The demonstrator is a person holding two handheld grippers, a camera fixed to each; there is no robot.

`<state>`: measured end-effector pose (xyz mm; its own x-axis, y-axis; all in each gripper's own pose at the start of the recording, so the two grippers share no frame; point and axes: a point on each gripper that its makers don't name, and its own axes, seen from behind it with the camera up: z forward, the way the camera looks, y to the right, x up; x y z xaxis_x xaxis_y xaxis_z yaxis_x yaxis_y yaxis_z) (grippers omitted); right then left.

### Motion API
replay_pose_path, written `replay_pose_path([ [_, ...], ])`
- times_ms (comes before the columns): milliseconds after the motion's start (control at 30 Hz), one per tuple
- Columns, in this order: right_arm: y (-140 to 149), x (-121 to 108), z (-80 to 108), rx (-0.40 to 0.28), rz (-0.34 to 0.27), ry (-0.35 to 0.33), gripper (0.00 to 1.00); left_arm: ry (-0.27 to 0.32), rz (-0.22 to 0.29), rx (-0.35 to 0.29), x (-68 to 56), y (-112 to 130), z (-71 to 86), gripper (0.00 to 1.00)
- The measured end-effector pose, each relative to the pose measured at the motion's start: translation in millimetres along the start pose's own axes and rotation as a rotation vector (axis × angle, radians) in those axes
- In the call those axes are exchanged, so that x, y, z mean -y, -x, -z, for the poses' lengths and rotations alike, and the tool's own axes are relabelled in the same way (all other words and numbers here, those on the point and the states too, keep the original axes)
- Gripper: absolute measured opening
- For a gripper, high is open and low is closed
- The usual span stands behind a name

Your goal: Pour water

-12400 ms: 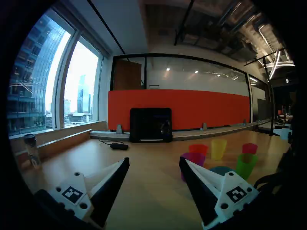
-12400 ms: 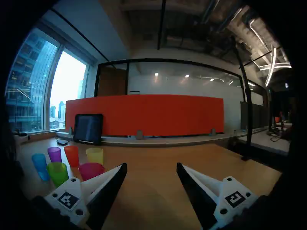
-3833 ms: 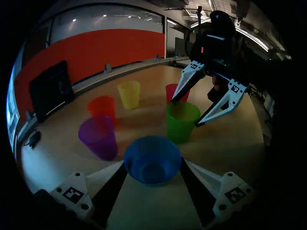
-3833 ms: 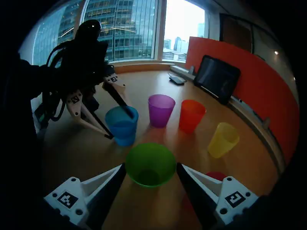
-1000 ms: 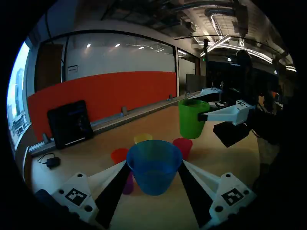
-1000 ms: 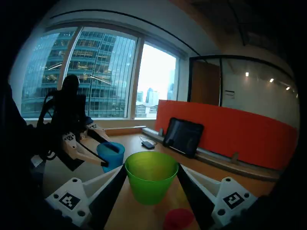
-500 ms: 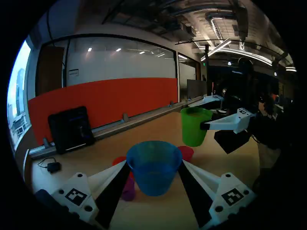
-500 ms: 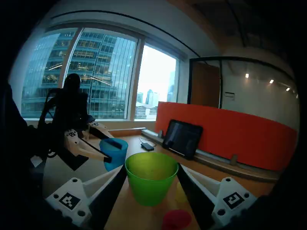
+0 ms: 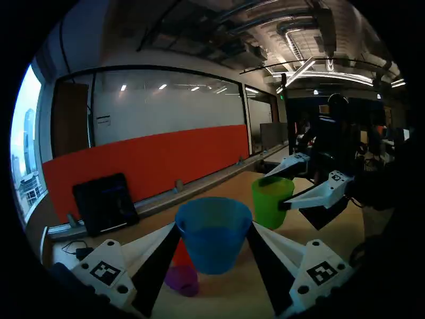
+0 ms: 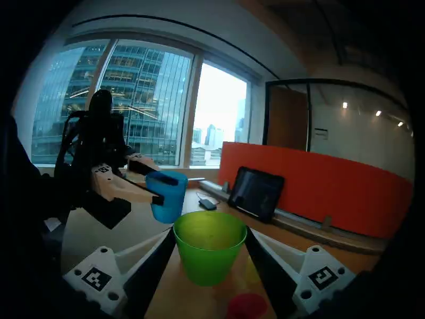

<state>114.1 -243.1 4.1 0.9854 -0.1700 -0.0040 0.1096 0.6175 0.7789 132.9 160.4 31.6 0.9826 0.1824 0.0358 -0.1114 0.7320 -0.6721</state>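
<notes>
In the left gripper view the blue cup [image 9: 213,234] hides most of the orange cup [image 9: 182,255] behind it, and a finger of the left gripper [image 9: 212,226] covers the purple cup's [image 9: 184,280] left side. In the right gripper view the green cup [image 10: 210,252] covers nearly all of what looks like a yellow cup [image 10: 251,270]. The pink cup [image 10: 246,307] is cut off by the lower edge.

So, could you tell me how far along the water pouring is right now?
Done: both cups are gripped and lifted off the table, the blue cup in the left tongs, the green cup in the right tongs. In hand: both are held roughly upright, near each other. Left: tilting one over the other; no water is flowing yet.
</notes>
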Motion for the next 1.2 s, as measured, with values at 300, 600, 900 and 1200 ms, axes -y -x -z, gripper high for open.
replay_pose_path([
  [300,-0.6,6.2,-3.6,-0.003,-0.003,-0.014,0.94,-0.022,-0.069,-0.055,4.9,-32.2,1.4,0.85],
  [600,1.8,11.9,-5.2,-0.004,-0.007,-0.032,0.94,-0.05,-0.162,-0.096,7.0,-59.5,1.6,0.85],
  [900,4.5,21.6,-7.9,0.001,-0.012,-0.063,0.94,-0.087,-0.297,-0.112,6.8,-80.1,0.0,0.85],
  [1200,5.1,31.1,-12.5,0.002,-0.013,-0.086,0.94,-0.13,-0.411,-0.112,12.4,-96.2,-3.5,0.85],
])
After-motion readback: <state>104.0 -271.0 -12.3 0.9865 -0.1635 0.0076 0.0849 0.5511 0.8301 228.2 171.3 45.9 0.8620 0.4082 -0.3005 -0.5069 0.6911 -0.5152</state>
